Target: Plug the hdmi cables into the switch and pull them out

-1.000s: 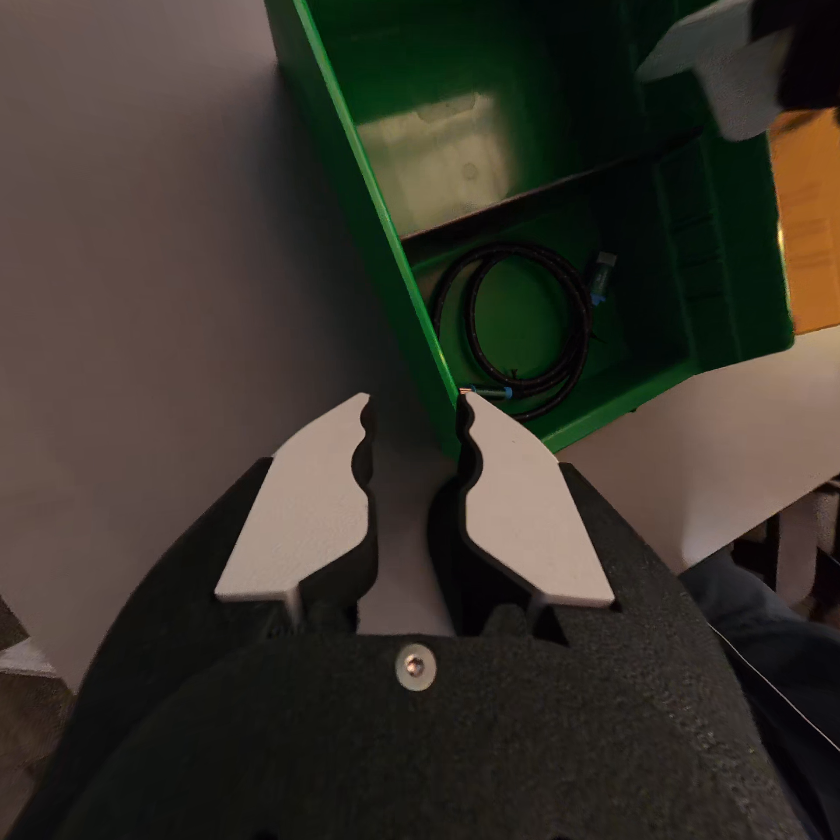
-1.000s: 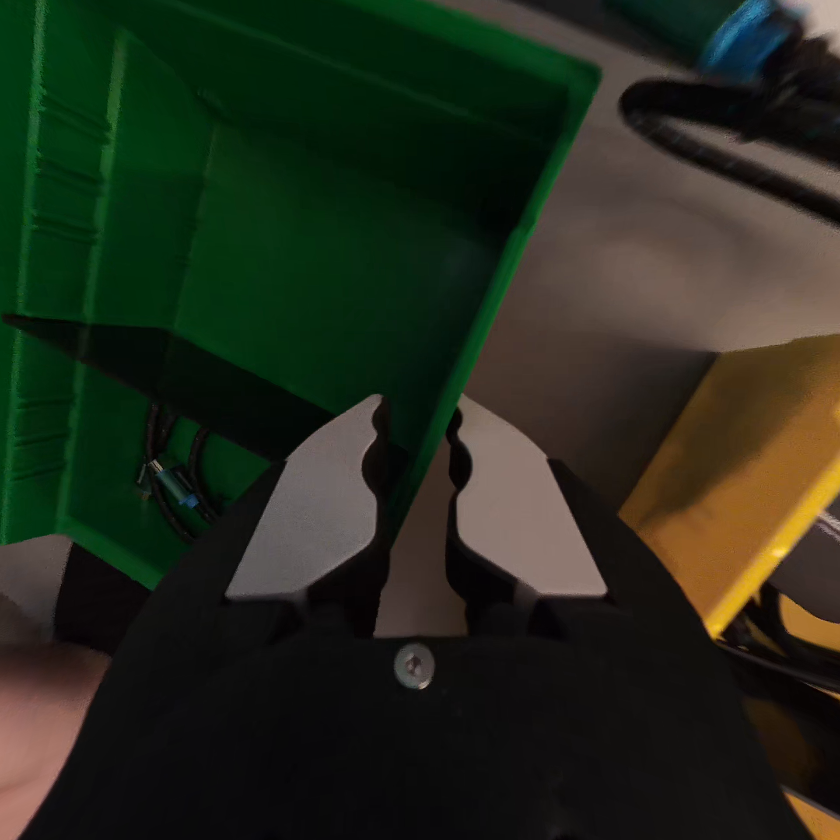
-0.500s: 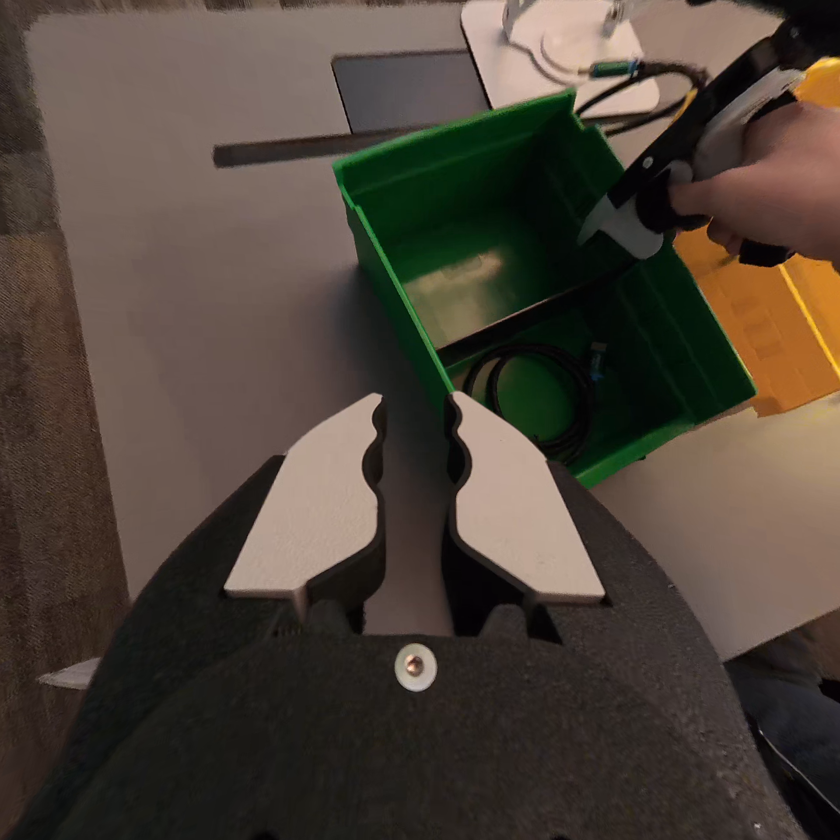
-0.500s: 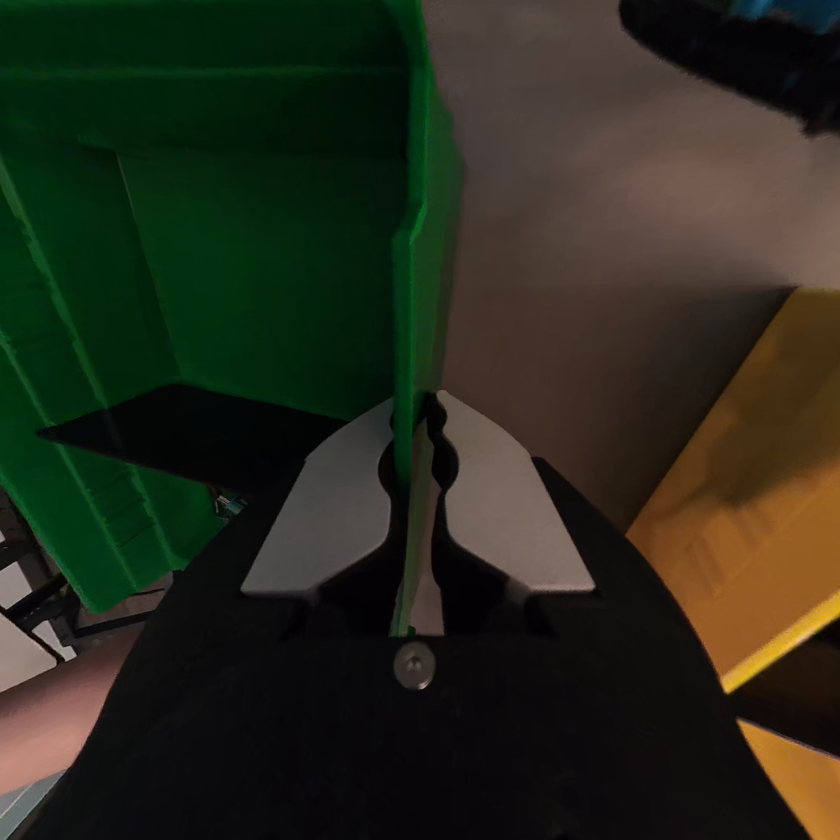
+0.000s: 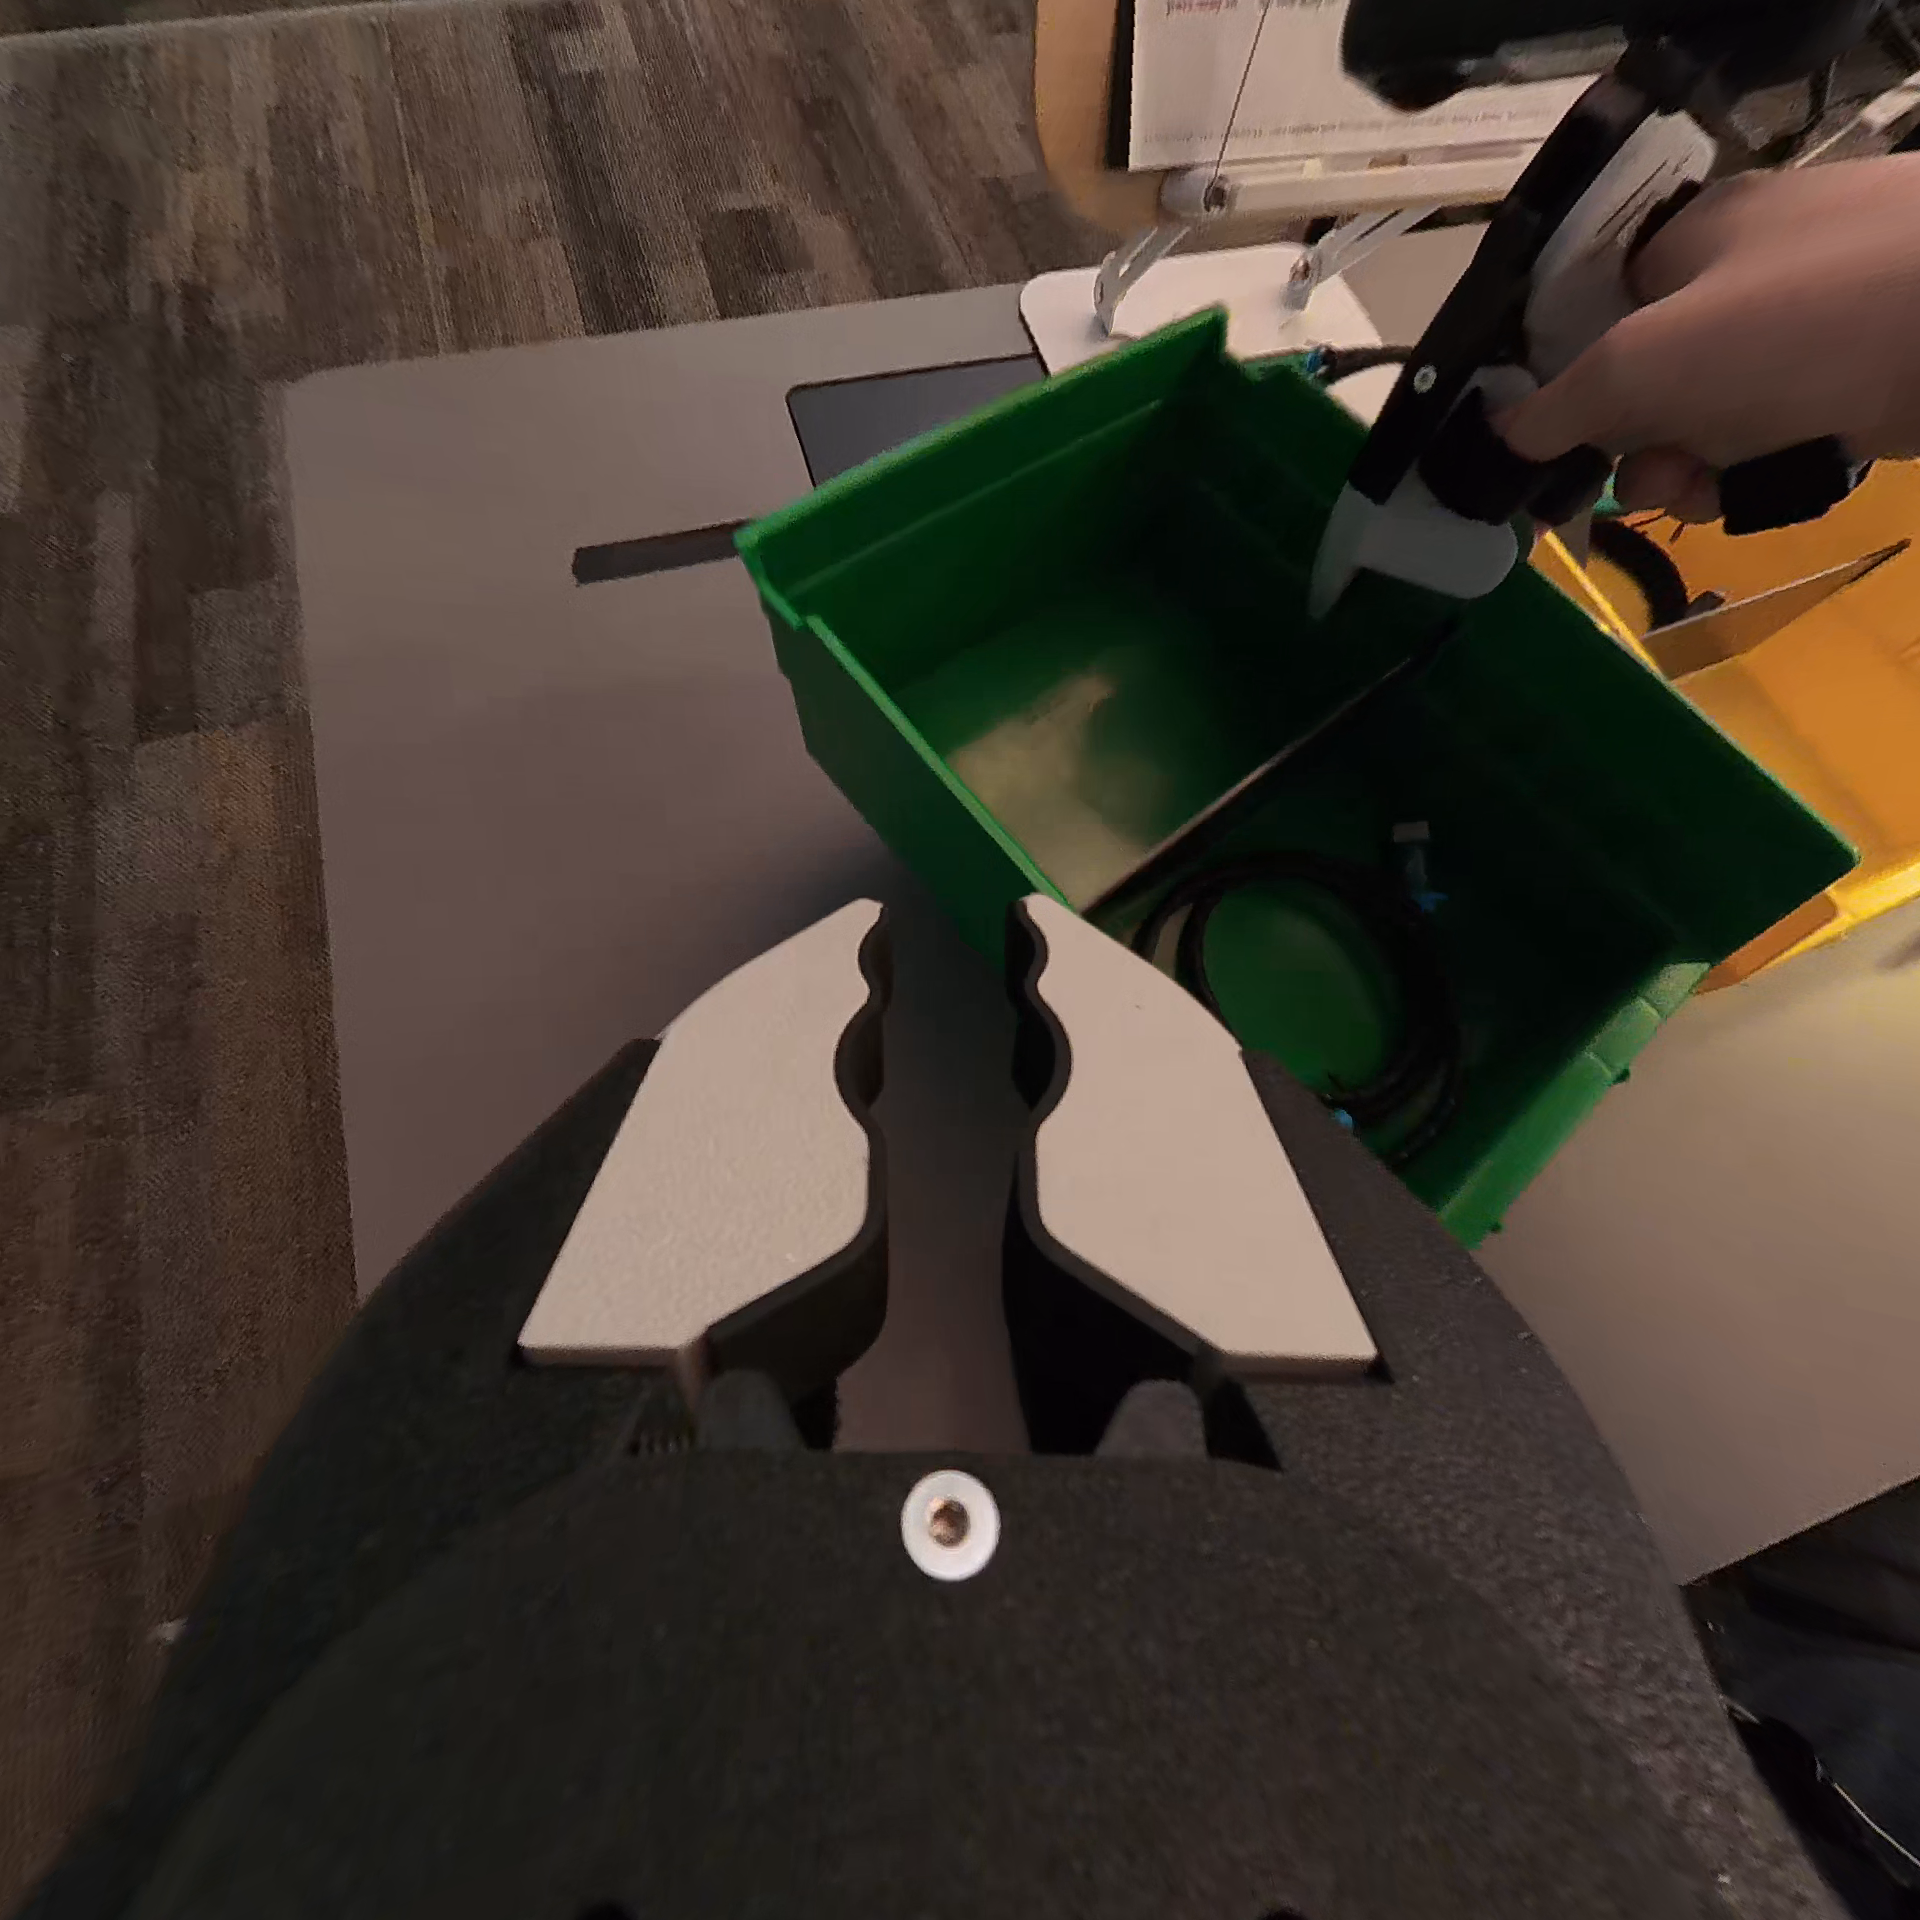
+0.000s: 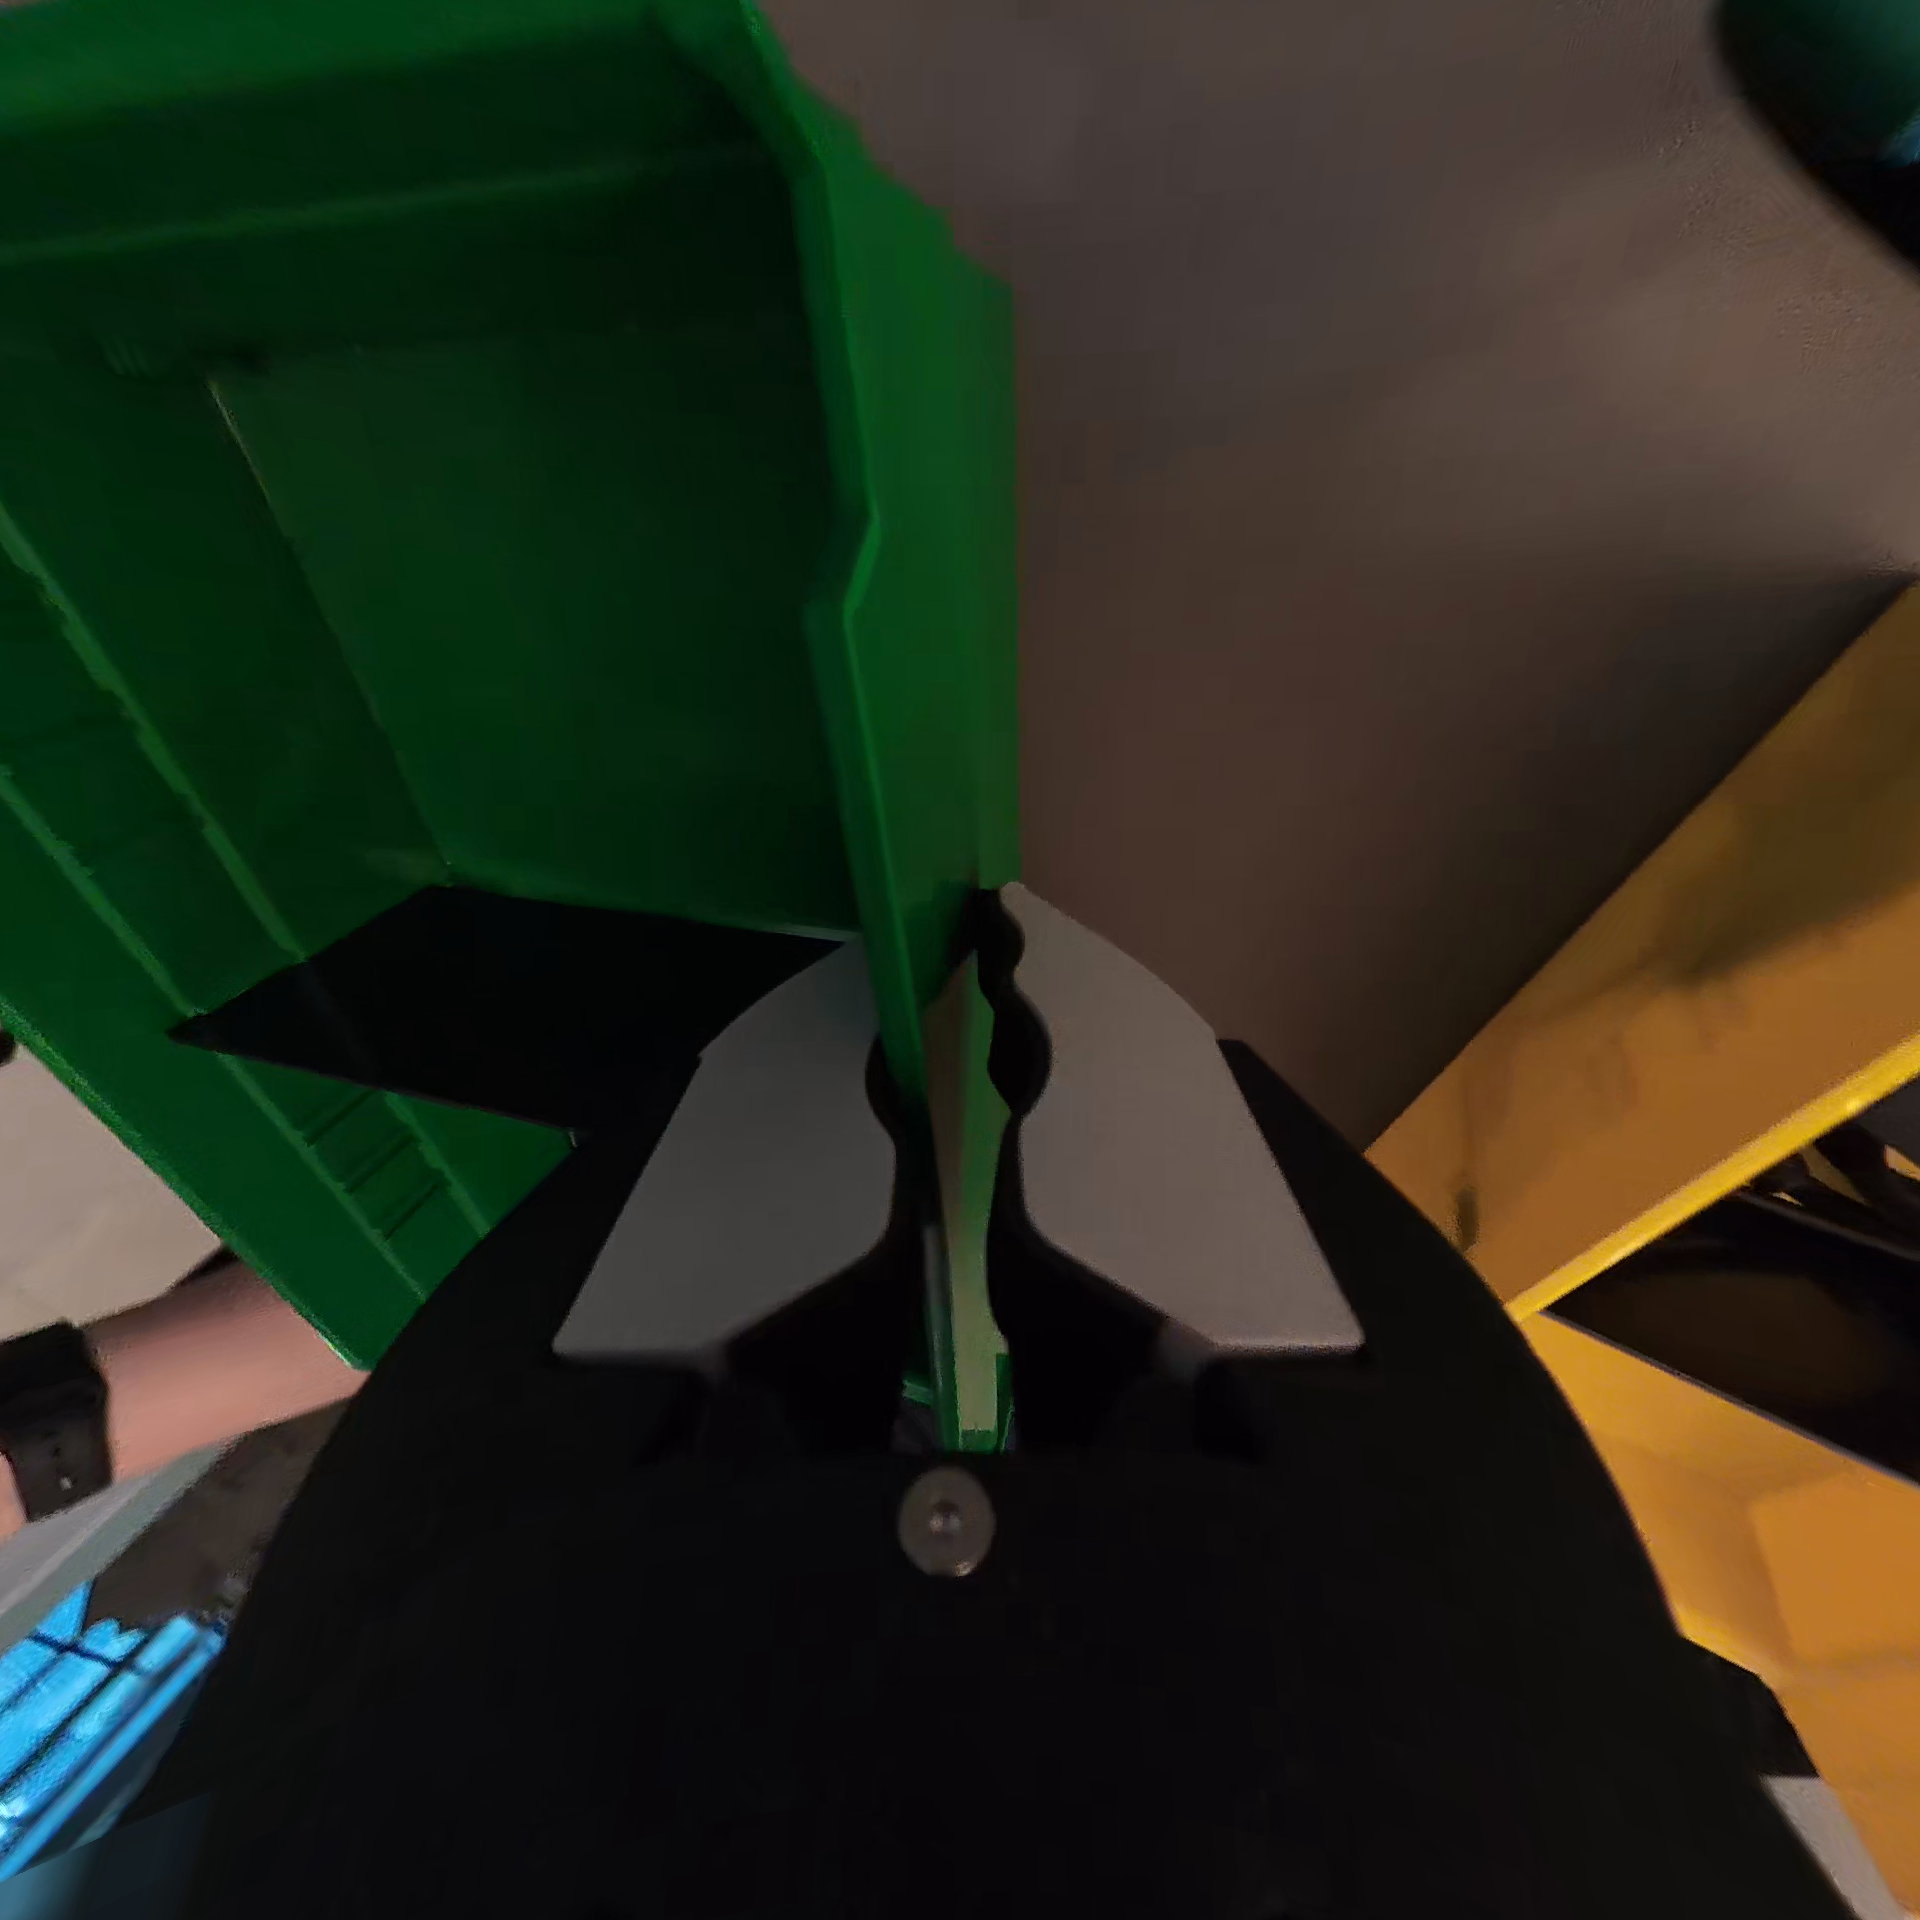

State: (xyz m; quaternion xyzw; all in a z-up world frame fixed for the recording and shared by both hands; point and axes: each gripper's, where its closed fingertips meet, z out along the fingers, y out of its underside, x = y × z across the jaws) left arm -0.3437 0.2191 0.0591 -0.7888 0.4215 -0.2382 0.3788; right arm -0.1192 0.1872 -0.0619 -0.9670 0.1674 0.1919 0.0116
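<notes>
A green bin (image 5: pixel 1039 520) with a black divider (image 5: pixel 1278 769) stands on the grey table (image 5: pixel 520 727). A coiled black HDMI cable (image 5: pixel 1429 1049) with blue-collared plugs lies in its near compartment; the far compartment is empty. My left gripper (image 5: pixel 945 914) is open and empty, above the table just left of the bin's near corner. My right gripper (image 6: pixel 971 914) is shut on the green bin's (image 6: pixel 914 623) side wall; it also shows in the left wrist view (image 5: pixel 1330 592) at the bin's far right wall, held by a hand. No switch is in view.
A yellow bin (image 5: pixel 1818 727) stands right of the green one, also in the right wrist view (image 6: pixel 1662 935). A white stand base (image 5: pixel 1195 301) and a dark flat panel (image 5: pixel 904 416) lie behind the bin. Another black cable (image 6: pixel 1849 125) lies beyond. Floor lies left of the table.
My left gripper drew back and rose away from the bin's left wall, still open. My right gripper went from open astride the bin's right wall to shut on it.
</notes>
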